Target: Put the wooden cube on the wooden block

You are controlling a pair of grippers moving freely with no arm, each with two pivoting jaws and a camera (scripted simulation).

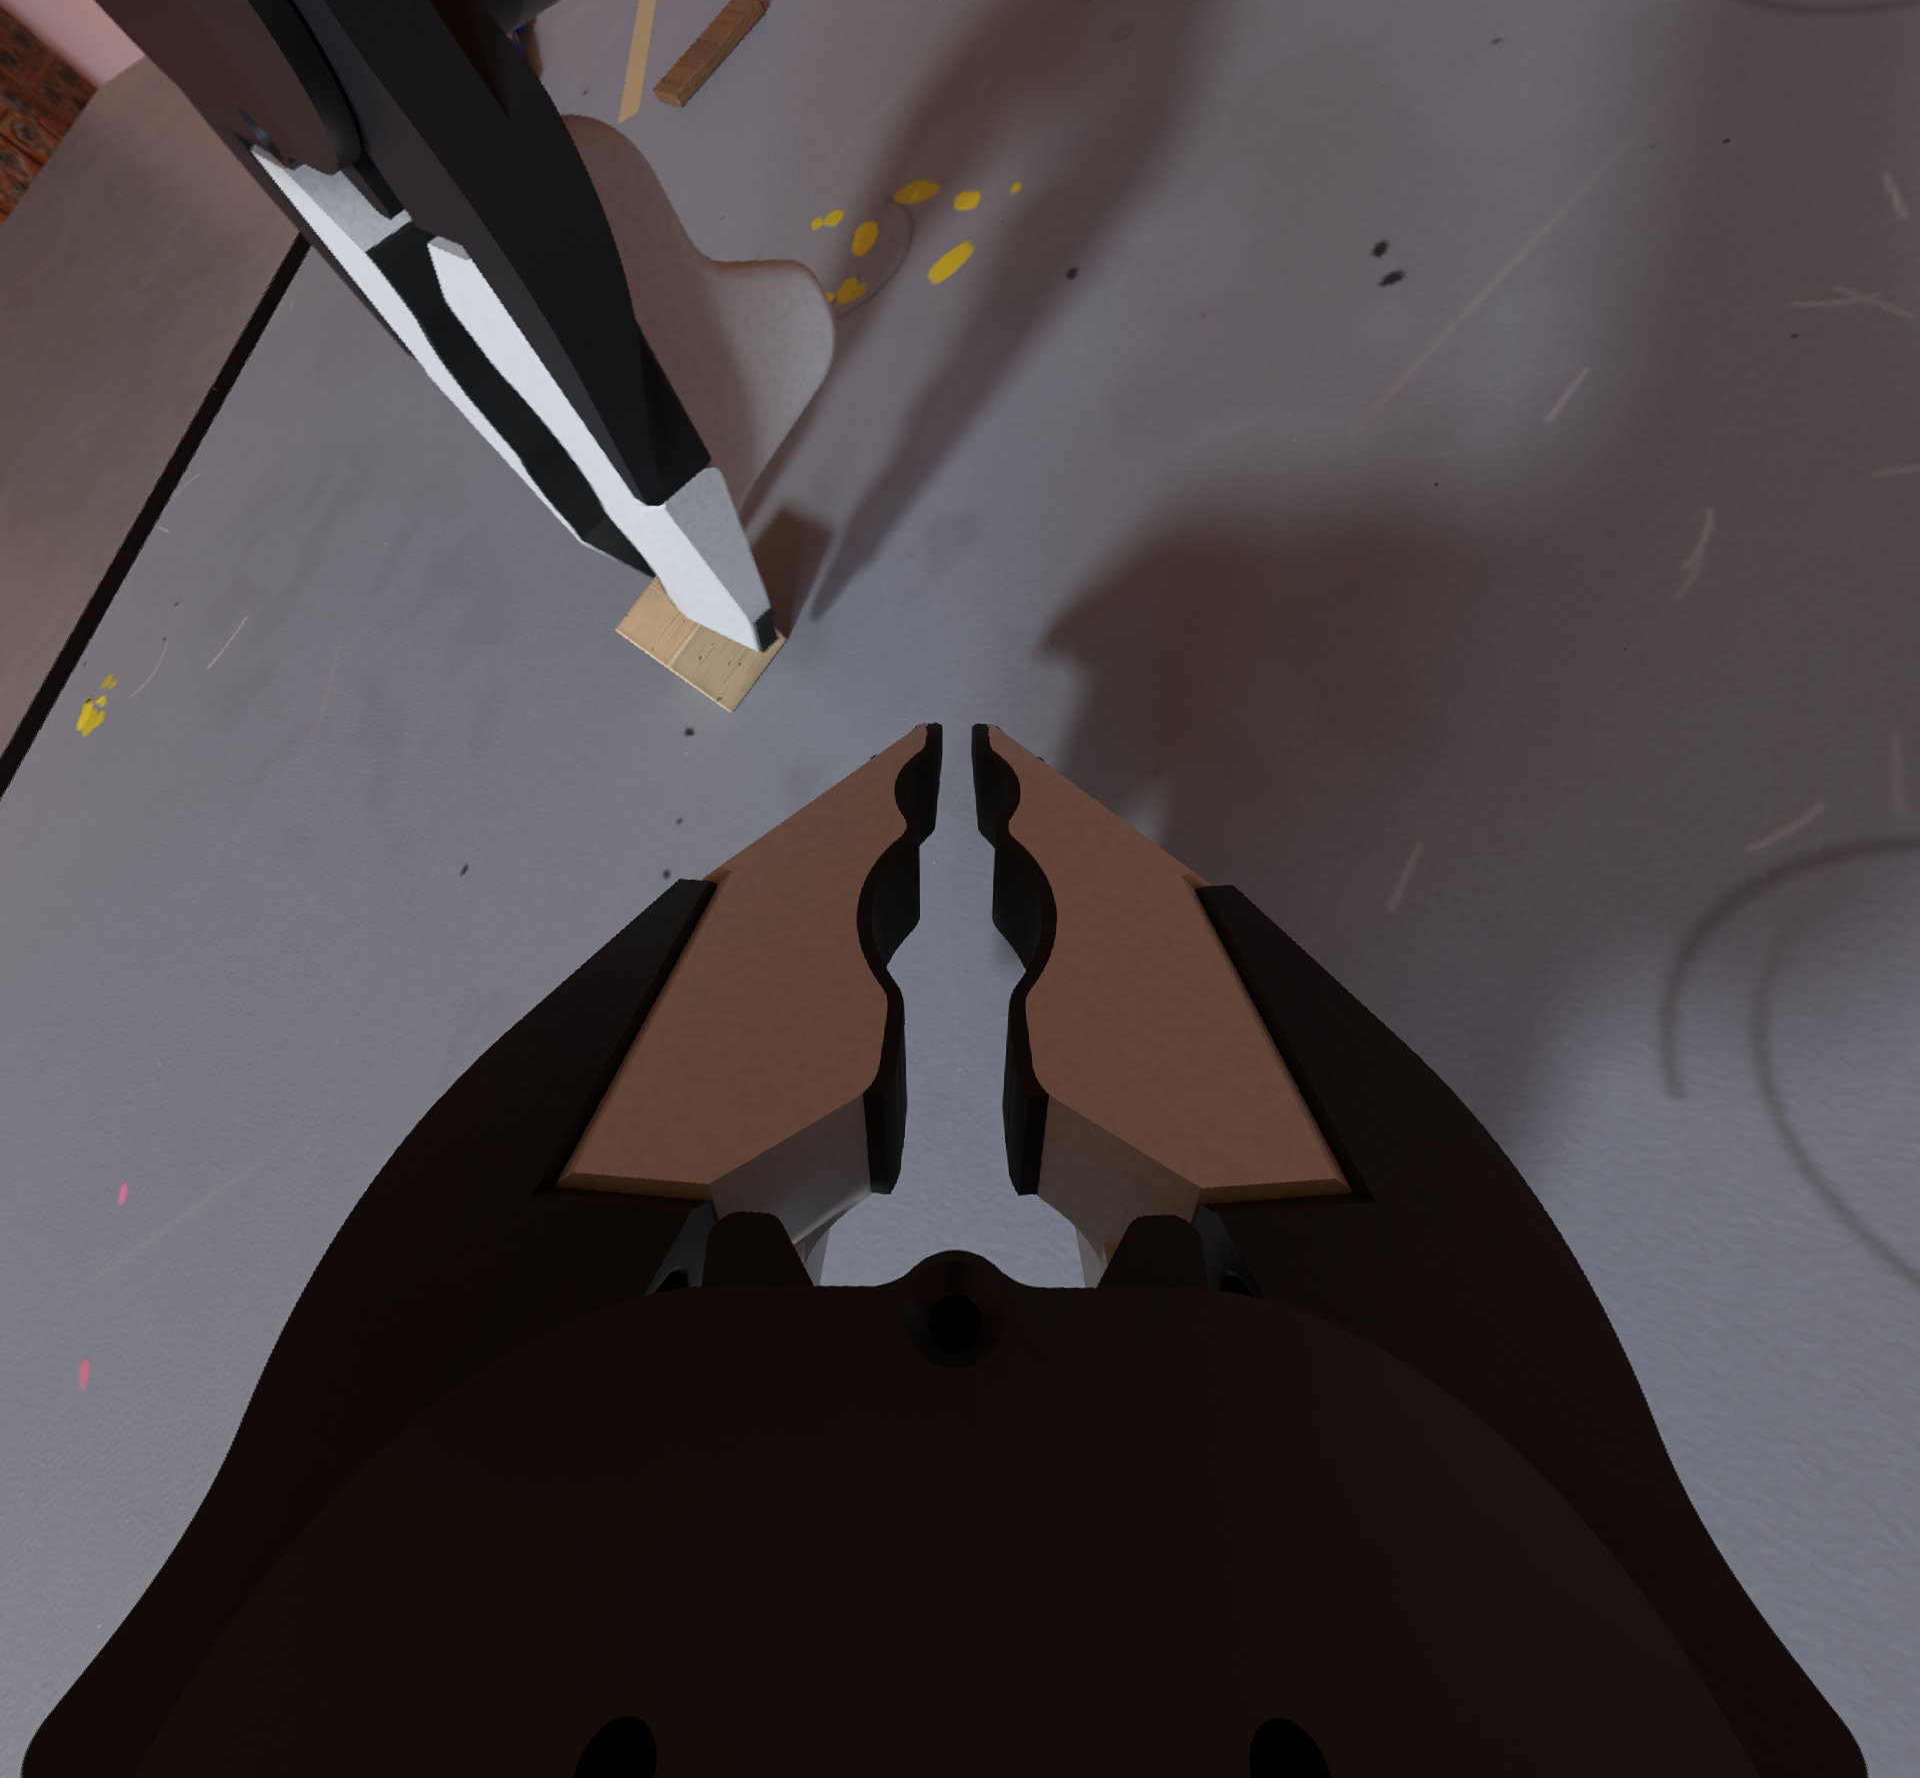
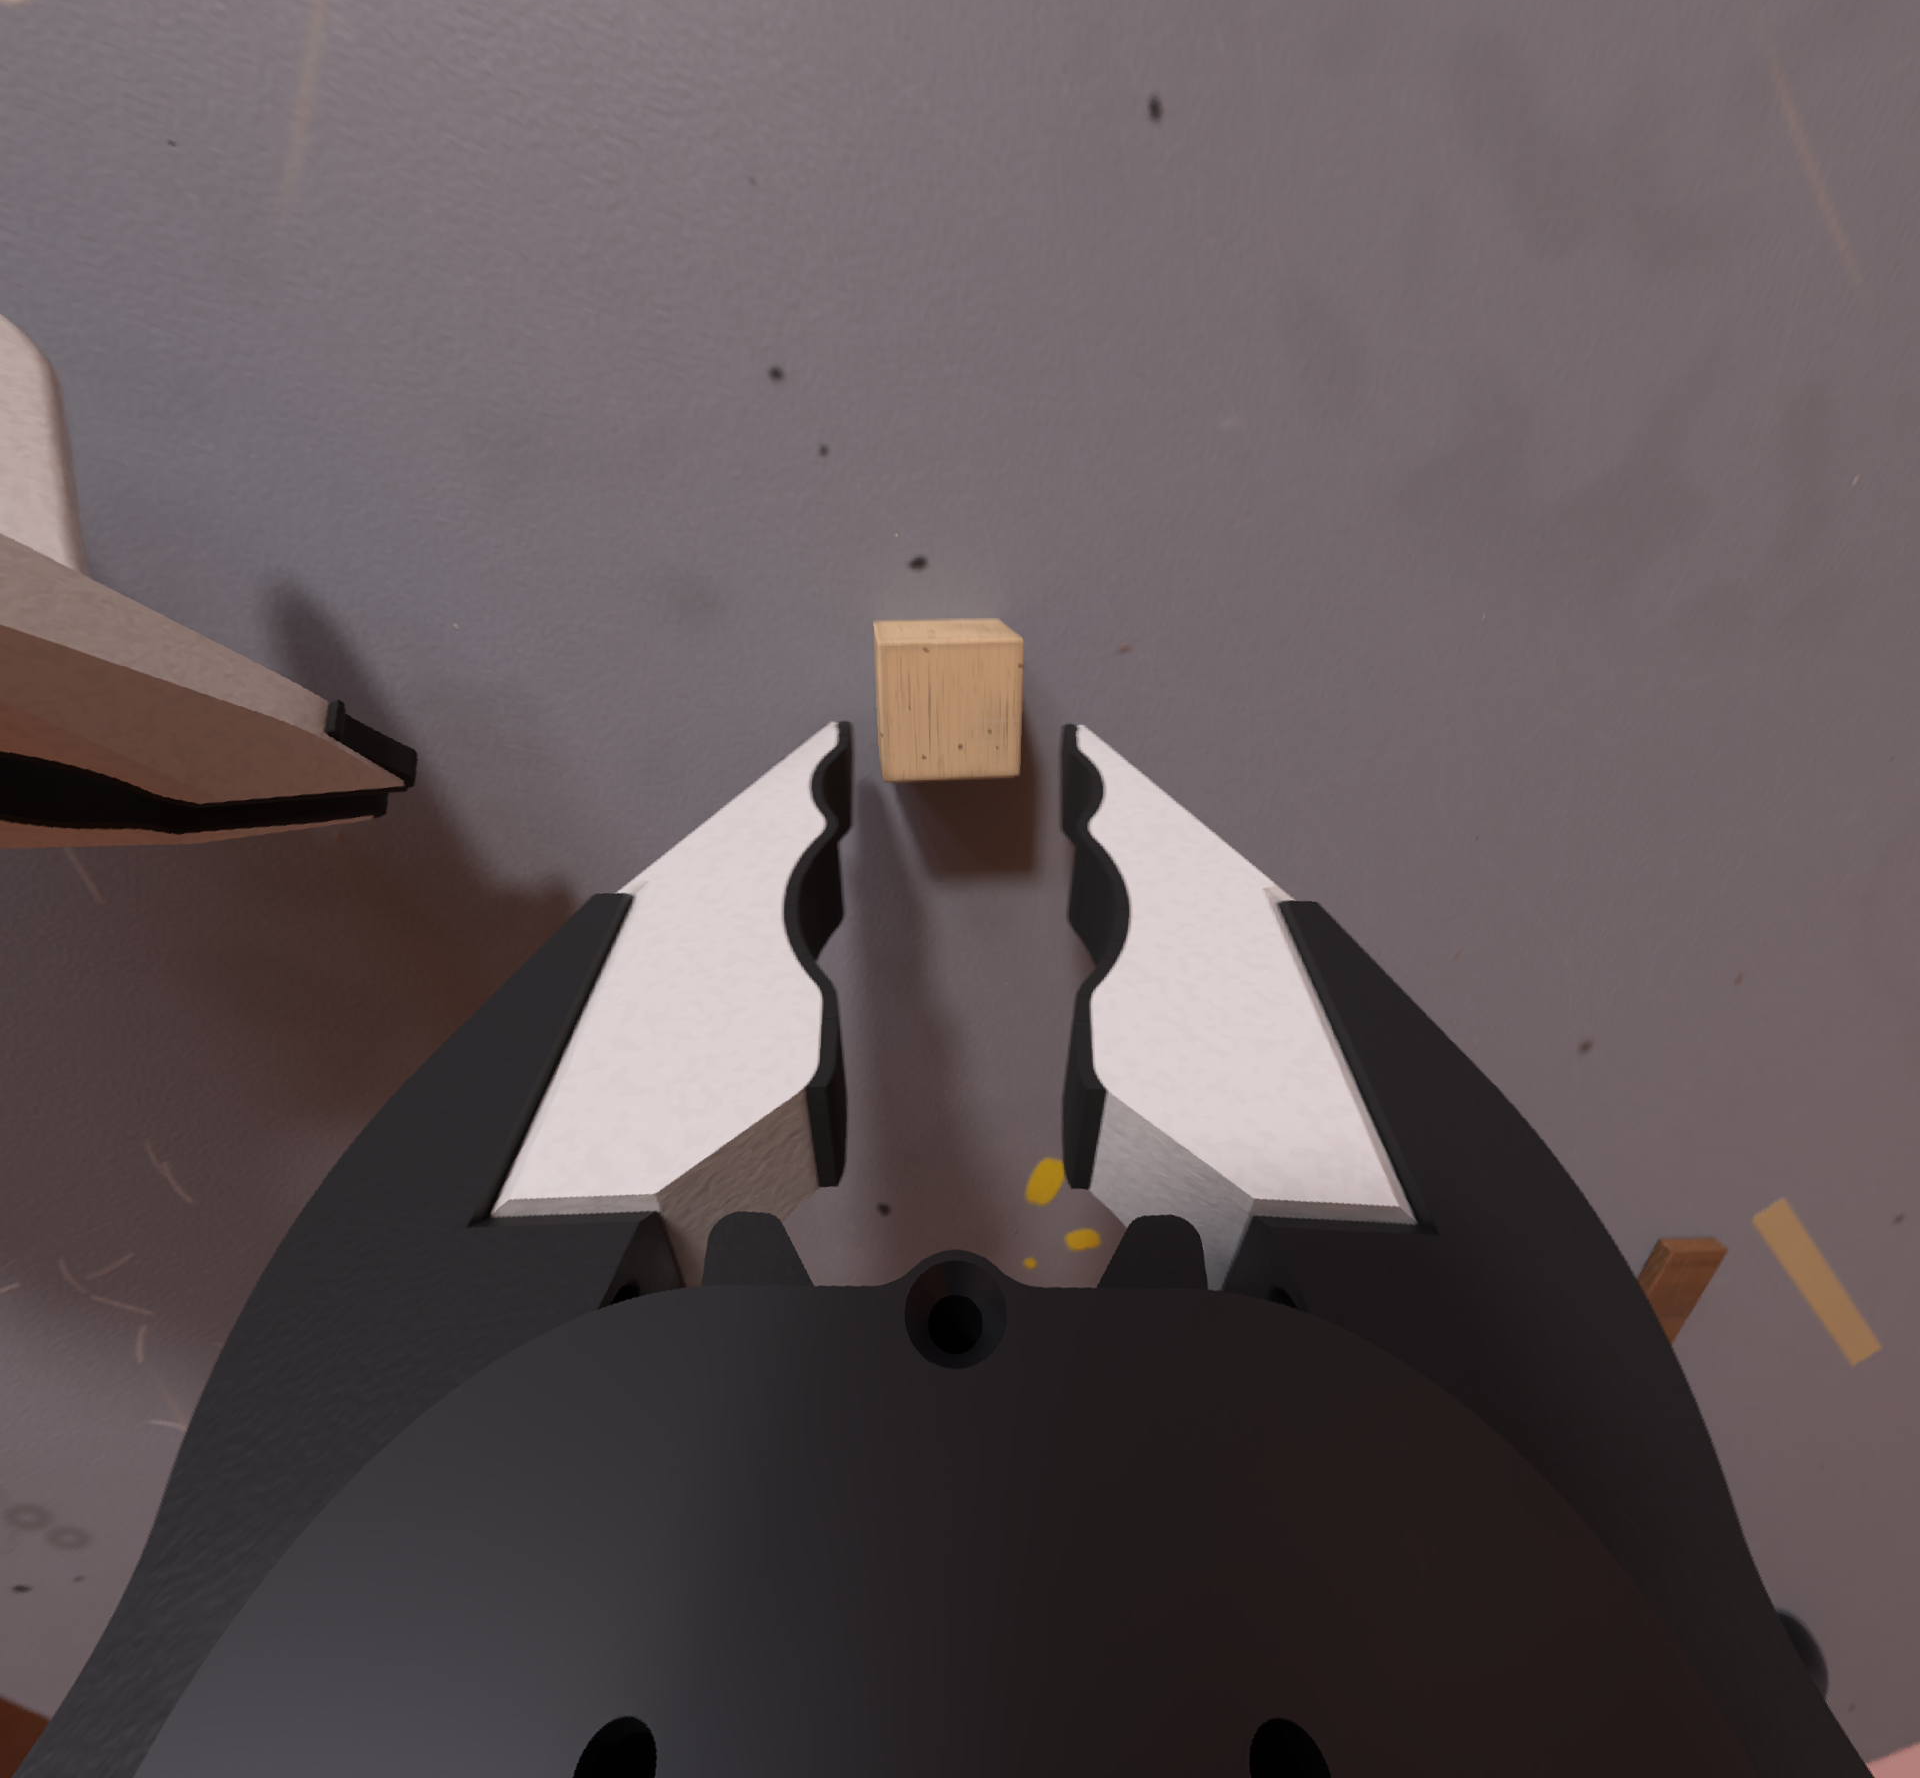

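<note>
right tongs (image 2: 956, 752): apart, holding nothing, pointed down at the surface (image 2: 1351, 378); the gap between the tips looks a little wider than the cube.
left tongs (image 1: 956, 741): nearly together, only a thin slit between the tips, nothing in them, hovering over bare surface.
wooden cube (image 2: 948, 702): sits on the surface just beyond the right tongs' tips, straight ahead and roughly centred on the gap, one flat face toward the camera, not yet between the tips.
key relation: cube lies directly forward of the right tongs, its side faces about parallel to the inner pads, so a short forward push should bring it between them; the right tongs are far nearer than the left.
seen from the left tongs: cube lies ahead and to their left, mostly hidden behind the right tongs' tip.
wooden block (image 1: 713, 51): darker flat piece, far ahead and left of the left tongs, well apart from the cube; a pale thin strip (image 1: 638, 51) lies just beside it.
step, as judged: closing in for the grasp; cube not yet lifted.
</note>
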